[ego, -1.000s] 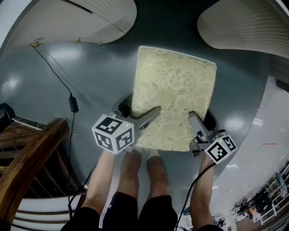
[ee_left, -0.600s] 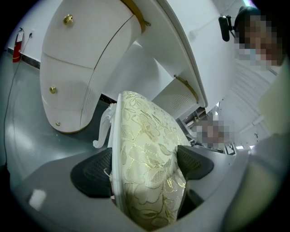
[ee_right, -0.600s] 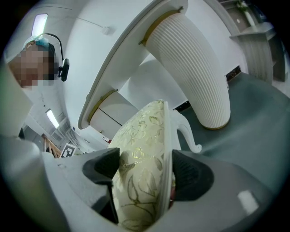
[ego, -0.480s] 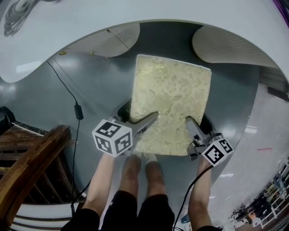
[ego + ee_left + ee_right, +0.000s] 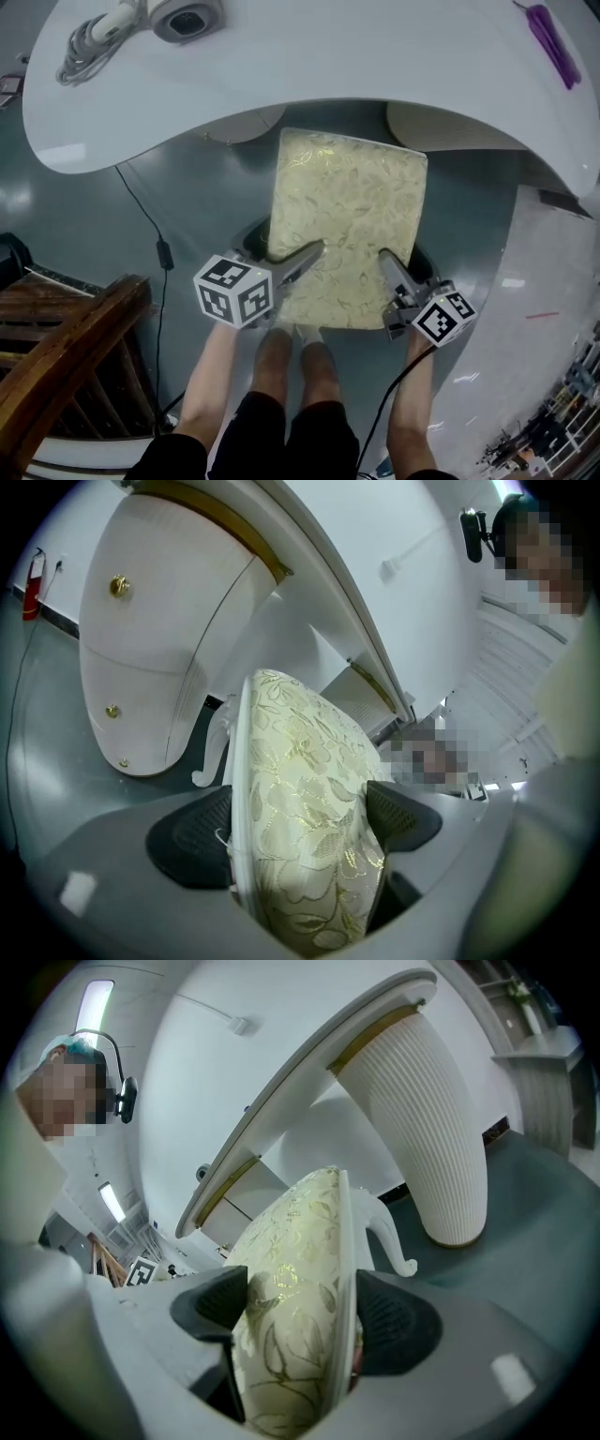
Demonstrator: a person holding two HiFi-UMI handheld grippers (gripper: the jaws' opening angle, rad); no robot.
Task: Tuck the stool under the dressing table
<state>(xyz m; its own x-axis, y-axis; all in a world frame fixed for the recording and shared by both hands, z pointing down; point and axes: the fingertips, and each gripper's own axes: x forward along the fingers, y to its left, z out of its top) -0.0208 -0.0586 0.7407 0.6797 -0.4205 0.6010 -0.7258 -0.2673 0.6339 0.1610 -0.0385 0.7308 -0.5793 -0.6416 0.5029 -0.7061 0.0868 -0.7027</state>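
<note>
Your left tongs (image 5: 309, 255) and right tongs (image 5: 387, 262) each clamp the stool (image 5: 347, 206) seat. Its far edge lies beside the desk (image 5: 375, 66) rim.

The glossy grey floor (image 5: 202, 202) catches pale patches of light. A black cable (image 5: 163, 253) trails across it (with a small inline box), beside a dark wooden frame (image 5: 66, 347) at lower left.

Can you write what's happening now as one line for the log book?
step: tuck stool | left tool: shut on stool | right tool: shut on stool | stool: far edge at dressing table rim, mostly outside
</note>
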